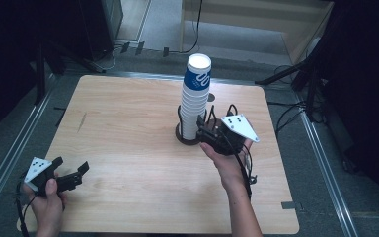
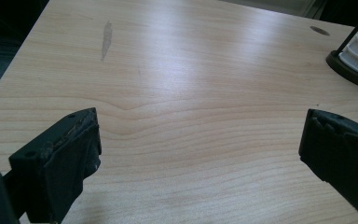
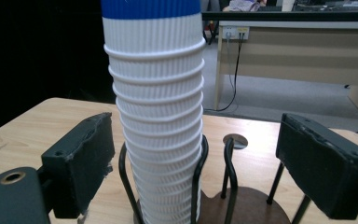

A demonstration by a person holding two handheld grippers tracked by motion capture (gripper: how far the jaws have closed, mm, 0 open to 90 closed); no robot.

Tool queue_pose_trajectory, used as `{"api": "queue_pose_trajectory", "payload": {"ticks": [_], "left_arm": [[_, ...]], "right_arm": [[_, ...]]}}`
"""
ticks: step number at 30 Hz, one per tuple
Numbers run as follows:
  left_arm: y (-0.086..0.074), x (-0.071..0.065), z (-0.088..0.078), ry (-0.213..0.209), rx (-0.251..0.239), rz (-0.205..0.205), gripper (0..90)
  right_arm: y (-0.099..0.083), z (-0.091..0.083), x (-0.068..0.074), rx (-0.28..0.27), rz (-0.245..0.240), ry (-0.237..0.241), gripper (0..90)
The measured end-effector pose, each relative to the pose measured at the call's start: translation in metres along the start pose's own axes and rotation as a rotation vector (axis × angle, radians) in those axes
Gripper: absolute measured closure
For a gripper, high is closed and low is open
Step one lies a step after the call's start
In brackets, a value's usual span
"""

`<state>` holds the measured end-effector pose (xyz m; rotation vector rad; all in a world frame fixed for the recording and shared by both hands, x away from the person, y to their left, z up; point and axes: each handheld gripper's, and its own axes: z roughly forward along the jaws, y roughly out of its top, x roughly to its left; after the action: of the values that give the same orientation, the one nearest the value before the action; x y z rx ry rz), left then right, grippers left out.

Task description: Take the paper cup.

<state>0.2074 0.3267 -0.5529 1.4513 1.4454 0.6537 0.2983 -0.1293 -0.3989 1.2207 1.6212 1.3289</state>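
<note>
High view with both gripper views: a stack of ribbed paper cups (image 1: 195,96), white with a blue band on the topmost cup, stands upright in a dark wire holder (image 1: 187,133) on a round base, right of centre on the wooden tabletop (image 1: 128,148) and somewhat toward its far edge. The right gripper (image 1: 208,132) is held just beside the holder on its near right side, pointing at the lower part of the stack; in the right gripper view (image 3: 193,154) its jaws stand apart on either side of the stack, with open space between each pad and the cups, so nothing is held. A second, vacant set of wire loops (image 3: 230,168) rises from the same base to the right of the stack, and a small round hole (image 3: 235,140) in the tabletop lies just beyond it. The left gripper (image 1: 74,175) rests low near the near left corner, well apart from the cups; its jaws are wide open and hold nothing, as the left gripper view (image 2: 200,140) shows bare wood between them. The whole left half of the tabletop is open, marked by one faint grey streak (image 1: 82,121). The far edge lies near behind the holder, the right edge a little beyond the right hand (image 1: 227,165). Metal rails (image 1: 10,148) run along the floor on both sides of the tabletop.
</note>
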Motion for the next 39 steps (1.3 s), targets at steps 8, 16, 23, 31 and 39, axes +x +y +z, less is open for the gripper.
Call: {"api": "queue_pose_trajectory", "payload": {"ticks": [8,16,23,31,39], "left_arm": [[0.0,0.0,0.0,0.001,0.0,0.0,0.0],[0.0,0.0,0.0,-0.001,0.002,-0.002,0.0],[0.0,0.0,0.001,-0.001,0.007,-0.001,0.0],[0.001,0.001,0.001,-0.002,0.012,-0.002,0.0],[0.001,0.001,0.001,-0.006,0.014,-0.008,0.0]], "right_arm": [[0.014,0.014,0.015,-0.004,-0.024,-0.026,12.7],[0.027,0.022,0.023,-0.015,-0.028,-0.038,12.6],[0.037,0.029,0.025,-0.03,-0.025,-0.048,12.7],[0.047,0.038,0.028,-0.045,0.0,-0.041,13.2],[0.054,0.05,0.033,-0.064,-0.002,-0.035,12.7]]}}
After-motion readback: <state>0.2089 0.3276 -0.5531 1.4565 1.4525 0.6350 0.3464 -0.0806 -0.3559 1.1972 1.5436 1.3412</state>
